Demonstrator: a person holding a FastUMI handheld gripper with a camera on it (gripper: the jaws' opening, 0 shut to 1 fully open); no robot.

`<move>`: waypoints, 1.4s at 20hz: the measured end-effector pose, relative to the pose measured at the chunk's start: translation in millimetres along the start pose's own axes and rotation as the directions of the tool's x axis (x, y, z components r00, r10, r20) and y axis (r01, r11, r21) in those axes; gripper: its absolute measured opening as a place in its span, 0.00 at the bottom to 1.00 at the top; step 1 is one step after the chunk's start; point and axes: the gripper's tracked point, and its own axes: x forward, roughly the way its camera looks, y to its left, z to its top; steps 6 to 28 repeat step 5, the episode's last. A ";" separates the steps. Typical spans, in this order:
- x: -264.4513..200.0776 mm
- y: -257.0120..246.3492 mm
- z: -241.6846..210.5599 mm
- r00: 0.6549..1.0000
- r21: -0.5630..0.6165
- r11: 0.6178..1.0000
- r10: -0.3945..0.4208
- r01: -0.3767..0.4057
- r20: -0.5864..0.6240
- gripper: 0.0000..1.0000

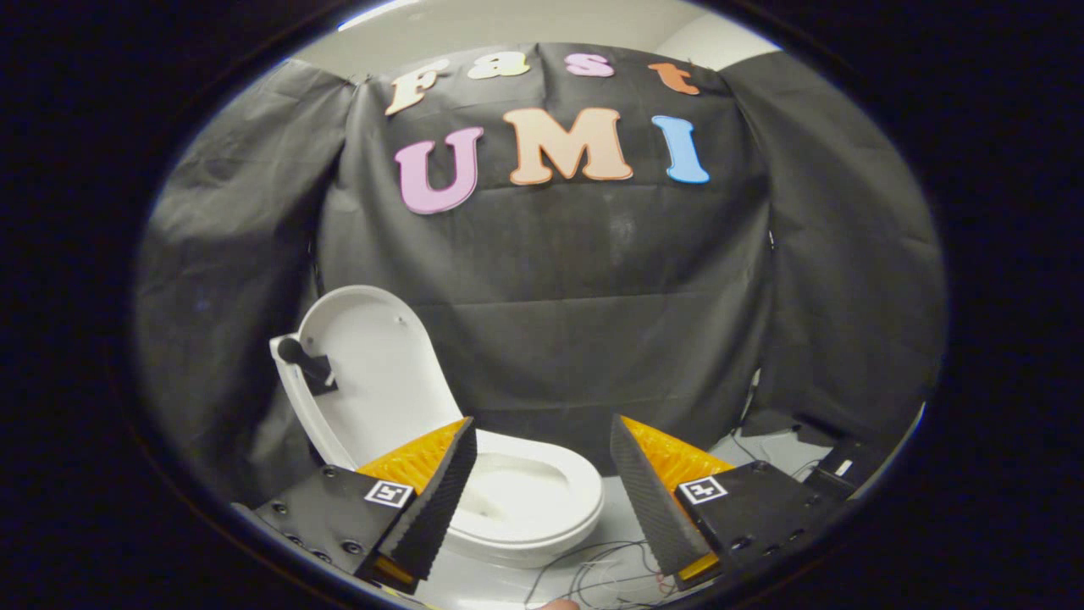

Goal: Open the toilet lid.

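Observation:
A white toilet point(525, 500) stands on the floor just ahead of my left finger. Its lid point(373, 381) is raised upright and leans back toward the black cloth wall, inner face showing. A small black handle point(303, 363) sticks out from the lid's left edge. The seat ring and bowl lie uncovered below it. My gripper point(542, 449) is open, with a wide gap between the fingers and nothing held. It hovers above and to the right of the lid, apart from it. The left finger point(432, 500) hides part of the seat's near left side.
Black cloth point(593, 296) walls in the back and both sides. Thin dark cables point(593, 568) lie on the pale floor between my fingers. Dark equipment point(838, 462) sits on the floor at the right, near the cloth's foot.

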 end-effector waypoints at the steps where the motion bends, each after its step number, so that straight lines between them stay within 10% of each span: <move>1: 0.7 -0.6 2.8 1.000 -0.013 1.000 -0.003 0.003 0.005 0.98; 28: 0.7 -0.7 4.4 1.000 -0.051 0.999 0.009 -0.008 0.011 0.98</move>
